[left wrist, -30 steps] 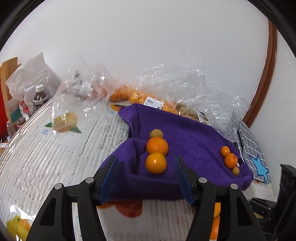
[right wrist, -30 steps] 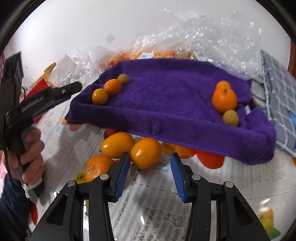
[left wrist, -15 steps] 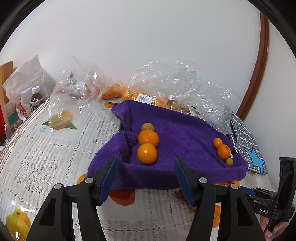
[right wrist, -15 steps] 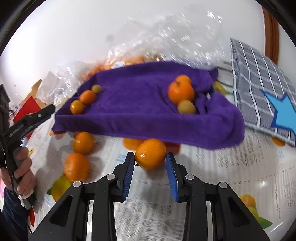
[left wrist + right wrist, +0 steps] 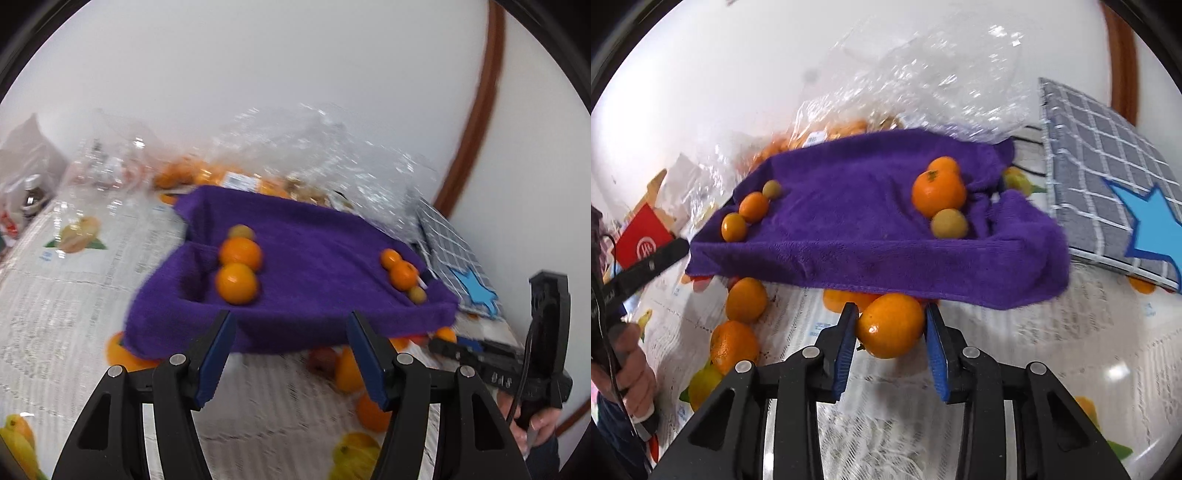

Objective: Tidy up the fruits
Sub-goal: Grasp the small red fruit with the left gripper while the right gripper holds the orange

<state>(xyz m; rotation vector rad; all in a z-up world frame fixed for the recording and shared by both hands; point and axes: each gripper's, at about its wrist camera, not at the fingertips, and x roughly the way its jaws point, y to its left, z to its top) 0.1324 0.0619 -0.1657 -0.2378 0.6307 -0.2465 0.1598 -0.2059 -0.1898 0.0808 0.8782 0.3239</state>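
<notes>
The right gripper clamps an orange between its blue pads at the front edge of a purple towel, just off the patterned worktop. The grip looks meant to carry the fruit up onto the towel, where two short rows already lie: three fruits in a line at the left and three at the right, each running from larger orange pieces to a small yellowish one, which suggests sorting by size. More oranges wait loose on the worktop below the towel's edge. The left gripper hangs open and empty before the towel, apparently on standby. Behind, clear plastic bags hold more fruit; a white label on one is too blurred to read. A red card at the left bears a white logo, not legible. A grey checked cloth with a blue star lies at the right.
</notes>
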